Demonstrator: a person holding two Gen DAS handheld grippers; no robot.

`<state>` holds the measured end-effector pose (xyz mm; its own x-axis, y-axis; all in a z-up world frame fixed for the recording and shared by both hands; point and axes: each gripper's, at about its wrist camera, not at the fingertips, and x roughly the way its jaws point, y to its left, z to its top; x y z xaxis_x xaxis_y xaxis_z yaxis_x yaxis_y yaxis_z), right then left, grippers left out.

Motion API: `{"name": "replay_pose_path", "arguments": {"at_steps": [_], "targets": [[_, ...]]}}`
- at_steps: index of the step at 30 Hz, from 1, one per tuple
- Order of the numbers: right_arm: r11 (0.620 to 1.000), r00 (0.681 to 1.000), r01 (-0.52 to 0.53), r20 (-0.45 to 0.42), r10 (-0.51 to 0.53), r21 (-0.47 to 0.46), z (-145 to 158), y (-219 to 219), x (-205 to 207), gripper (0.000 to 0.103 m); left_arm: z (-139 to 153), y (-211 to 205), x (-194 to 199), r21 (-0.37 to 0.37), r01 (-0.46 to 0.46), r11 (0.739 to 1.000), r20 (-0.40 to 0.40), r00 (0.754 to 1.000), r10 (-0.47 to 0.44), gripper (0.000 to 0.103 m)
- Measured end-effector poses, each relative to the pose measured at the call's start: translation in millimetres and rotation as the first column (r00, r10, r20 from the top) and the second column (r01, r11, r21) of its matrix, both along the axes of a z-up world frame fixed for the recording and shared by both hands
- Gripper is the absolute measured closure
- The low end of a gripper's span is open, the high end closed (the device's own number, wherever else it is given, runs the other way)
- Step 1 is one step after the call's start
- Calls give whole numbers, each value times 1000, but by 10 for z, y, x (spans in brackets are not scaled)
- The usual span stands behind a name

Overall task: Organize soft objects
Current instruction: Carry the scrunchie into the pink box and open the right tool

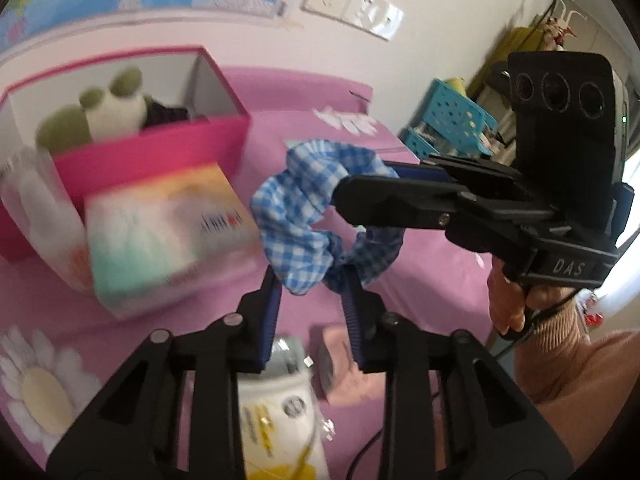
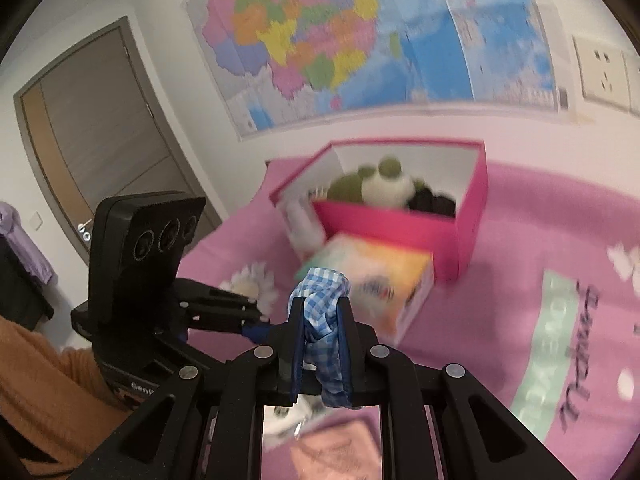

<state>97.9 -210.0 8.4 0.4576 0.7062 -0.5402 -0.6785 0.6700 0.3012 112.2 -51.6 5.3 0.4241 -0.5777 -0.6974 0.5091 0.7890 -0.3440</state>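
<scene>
A blue-and-white checked scrunchie [image 1: 296, 216] hangs in the air above the pink cloth. My left gripper [image 1: 314, 280] is open, its fingers on either side of the scrunchie's lower edge. My right gripper [image 1: 362, 184] comes in from the right and is shut on the scrunchie. In the right wrist view the scrunchie [image 2: 322, 320] is pinched between the right gripper's [image 2: 320, 312] pads. The pink box [image 1: 168, 148] behind holds a green-and-white plush toy [image 1: 108, 116] and a dark soft item. The box also shows in the right wrist view [image 2: 404, 228].
A pastel tissue pack [image 1: 168, 232] lies in front of the box, a white pack [image 1: 40, 216] beside it. A white packet [image 1: 280, 416] and a peach item [image 1: 340, 364] lie under my left gripper. Blue baskets [image 1: 452, 120] stand beyond the right edge.
</scene>
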Motion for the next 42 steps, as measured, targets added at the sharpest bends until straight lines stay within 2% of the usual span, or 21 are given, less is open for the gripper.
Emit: {"name": "replay_pose_path", "arguments": {"at_steps": [4, 12, 18, 25, 30, 33, 34, 37, 42], "targets": [[1000, 999, 11, 36, -12, 7, 153, 86, 258, 89, 175, 18, 240, 14, -43, 999, 31, 999, 42, 80], [998, 994, 60, 85, -61, 18, 442, 190, 823, 89, 410, 60, 815, 56, -144, 988, 61, 988, 140, 81], [994, 992, 108, 66, -109, 17, 441, 239, 1232, 89, 410, 78, 1243, 82, -211, 974, 30, 977, 210, 81], [981, 981, 191, 24, -191, -32, 267, 266, 1701, 89, 292, 29, 1596, 126, -253, 959, -19, 966, 257, 81], [971, 974, 225, 11, -225, -76, 148, 370, 1920, 88, 234, 28, 1752, 141, -287, 947, -54, 953, 297, 81], [960, 966, 258, 24, -257, -106, 102, 424, 1992, 83, 223, 8, 1767, 164, -294, 942, -43, 952, 304, 81], [955, 962, 275, 30, -273, -114, 93, 433, 2017, 78, 214, 9, 1757, 172, -299, 939, -40, 950, 310, 77], [945, 951, 308, 37, -306, -112, 77, 411, 2053, 73, 210, 29, 1721, 177, -314, 933, -21, 946, 323, 69], [947, 952, 307, 32, -305, -91, 78, 340, 1978, 71, 251, 98, 1518, 151, -296, 943, 17, 955, 297, 69]]}}
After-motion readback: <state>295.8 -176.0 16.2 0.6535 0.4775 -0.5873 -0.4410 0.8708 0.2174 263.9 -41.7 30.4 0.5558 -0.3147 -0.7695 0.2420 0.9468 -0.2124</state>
